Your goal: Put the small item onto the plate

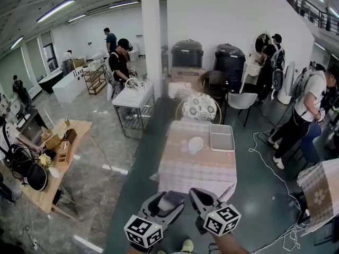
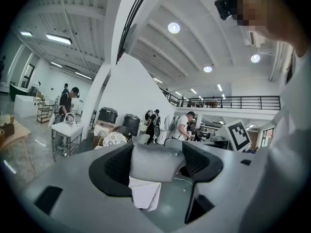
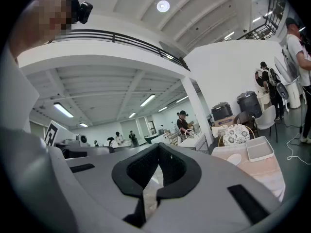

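A small pale-grey item (image 2: 154, 162) sits squeezed between the black pads of my left gripper (image 2: 156, 165), which is shut on it with the jaws spread wide. In the head view this gripper (image 1: 168, 201) hovers low at the near end of the cloth-covered table (image 1: 197, 168). The white plate (image 1: 195, 144) lies near the table's far end, well beyond both grippers. My right gripper (image 1: 200, 194) is beside the left one, shut and holding nothing; in its own view the pads (image 3: 158, 155) meet at the tips. From there the plate (image 3: 234, 159) shows to the right.
A grey tray (image 1: 222, 137) lies right of the plate. A patterned round chair (image 1: 199, 106) and a grey chair (image 1: 242, 101) stand behind the table. Several people work around the hall. A wooden desk (image 1: 58, 157) is at left, cables (image 1: 275, 179) trail on the floor at right.
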{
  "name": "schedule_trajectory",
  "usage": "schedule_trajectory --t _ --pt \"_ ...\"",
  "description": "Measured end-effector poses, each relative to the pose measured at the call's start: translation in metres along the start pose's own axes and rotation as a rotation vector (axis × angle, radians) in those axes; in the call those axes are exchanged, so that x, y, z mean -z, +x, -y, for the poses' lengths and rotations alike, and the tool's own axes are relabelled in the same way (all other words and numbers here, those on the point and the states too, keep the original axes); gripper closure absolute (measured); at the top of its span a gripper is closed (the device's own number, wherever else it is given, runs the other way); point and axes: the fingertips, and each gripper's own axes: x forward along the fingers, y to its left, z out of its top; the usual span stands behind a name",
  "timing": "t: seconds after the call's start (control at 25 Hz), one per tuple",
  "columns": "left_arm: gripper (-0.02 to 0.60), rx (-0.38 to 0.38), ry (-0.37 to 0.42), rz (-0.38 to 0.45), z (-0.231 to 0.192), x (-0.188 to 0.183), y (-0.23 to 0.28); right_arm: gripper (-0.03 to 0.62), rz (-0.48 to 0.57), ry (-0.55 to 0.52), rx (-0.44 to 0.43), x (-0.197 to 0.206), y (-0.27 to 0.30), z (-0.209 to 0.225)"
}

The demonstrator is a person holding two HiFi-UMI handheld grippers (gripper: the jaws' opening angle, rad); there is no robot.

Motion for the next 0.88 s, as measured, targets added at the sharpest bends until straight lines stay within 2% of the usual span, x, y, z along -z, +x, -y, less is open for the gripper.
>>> schedule_trajectory --t 0.4,0.88 --pt "0.27 -0.003 0.005 0.004 0.006 0.0 0.007 0.579 0.004 -0.003 -0.003 -0.003 -0.005 0.007" --pt "0.27 -0.023 0.008 0.002 0.01 0.002 0.017 0.577 0.035 0.062 -0.026 -0.008 -0.015 0.021"
